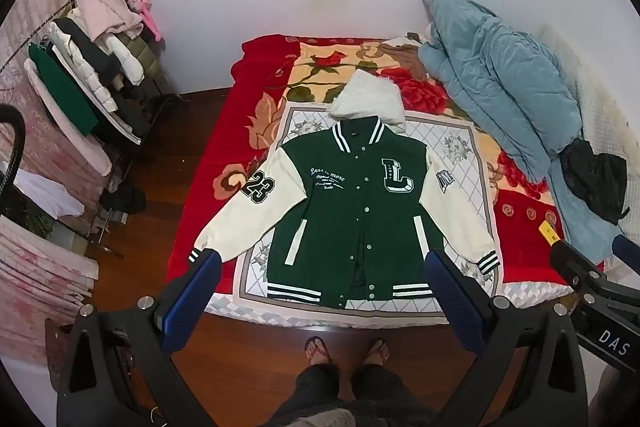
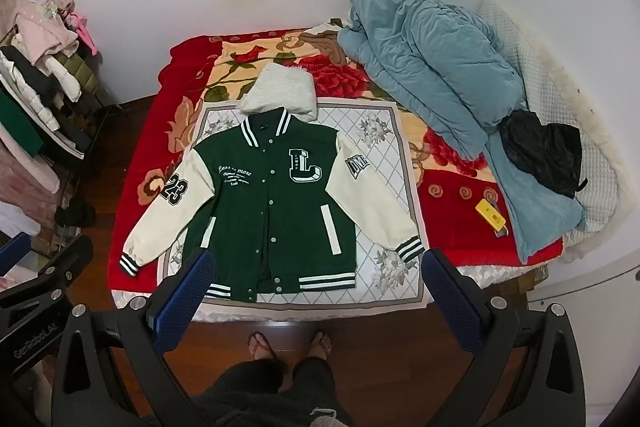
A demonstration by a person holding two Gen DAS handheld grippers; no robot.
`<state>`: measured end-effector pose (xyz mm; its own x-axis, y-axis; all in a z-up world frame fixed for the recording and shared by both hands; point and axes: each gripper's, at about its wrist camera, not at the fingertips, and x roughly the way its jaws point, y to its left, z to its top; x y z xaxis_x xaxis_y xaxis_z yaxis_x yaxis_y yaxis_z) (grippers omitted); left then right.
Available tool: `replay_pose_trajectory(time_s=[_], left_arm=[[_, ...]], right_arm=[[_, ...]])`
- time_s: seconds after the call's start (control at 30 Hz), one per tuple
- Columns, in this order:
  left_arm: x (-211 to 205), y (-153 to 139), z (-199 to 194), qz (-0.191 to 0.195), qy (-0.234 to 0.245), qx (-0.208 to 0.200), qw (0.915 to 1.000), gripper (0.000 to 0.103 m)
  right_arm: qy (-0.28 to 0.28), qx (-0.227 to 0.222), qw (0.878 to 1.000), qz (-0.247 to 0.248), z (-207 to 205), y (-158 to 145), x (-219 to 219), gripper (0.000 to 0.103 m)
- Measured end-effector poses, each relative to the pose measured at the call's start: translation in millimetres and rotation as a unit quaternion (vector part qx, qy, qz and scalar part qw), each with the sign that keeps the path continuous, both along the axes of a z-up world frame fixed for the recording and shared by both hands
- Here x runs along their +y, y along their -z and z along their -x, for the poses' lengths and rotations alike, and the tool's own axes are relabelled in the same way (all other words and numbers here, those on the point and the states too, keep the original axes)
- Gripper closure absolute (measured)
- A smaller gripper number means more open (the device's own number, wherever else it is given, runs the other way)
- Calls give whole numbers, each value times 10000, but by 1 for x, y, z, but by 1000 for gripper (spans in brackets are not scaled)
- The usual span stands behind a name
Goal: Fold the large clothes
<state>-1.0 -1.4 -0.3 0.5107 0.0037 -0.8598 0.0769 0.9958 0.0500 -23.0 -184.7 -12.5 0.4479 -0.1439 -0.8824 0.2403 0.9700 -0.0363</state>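
A green varsity jacket [image 1: 352, 203] with cream sleeves, a grey hood and a white "L" lies flat, front up, on a white quilted mat [image 1: 460, 155] on the bed; it also shows in the right wrist view [image 2: 276, 203]. Both sleeves are spread outward. My left gripper [image 1: 324, 267] is open and empty, held above the jacket's hem. My right gripper [image 2: 316, 267] is open and empty, above the hem too. Neither touches the cloth.
A red floral blanket [image 1: 224, 163] covers the bed. A blue quilt [image 2: 432, 75], a black bag [image 2: 548, 155] and a yellow object [image 2: 492, 215] lie at the right. A loaded clothes rack [image 1: 96, 75] stands left. My feet [image 1: 348, 351] are on the wooden floor.
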Motion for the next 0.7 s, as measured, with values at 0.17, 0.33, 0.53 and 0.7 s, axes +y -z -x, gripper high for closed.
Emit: replay_pose_trajectory(time_s=[0.17, 0.33, 0.53, 0.7], left_arm=[[0, 0, 0, 13, 1, 5, 10000, 0], [-2, 0, 2, 26, 0, 1, 10000, 0], [-1, 0, 0, 33, 4, 26, 10000, 0], [0, 0, -1, 49, 13, 34, 10000, 0]], right_arm=[[0, 24, 10000, 23, -1, 0, 1, 0], [-3, 12, 10000, 62, -1, -1, 3, 0], [-2, 0, 10000, 73, -1, -2, 2, 0], [-9, -1, 10000, 96, -6, -11, 3, 0]])
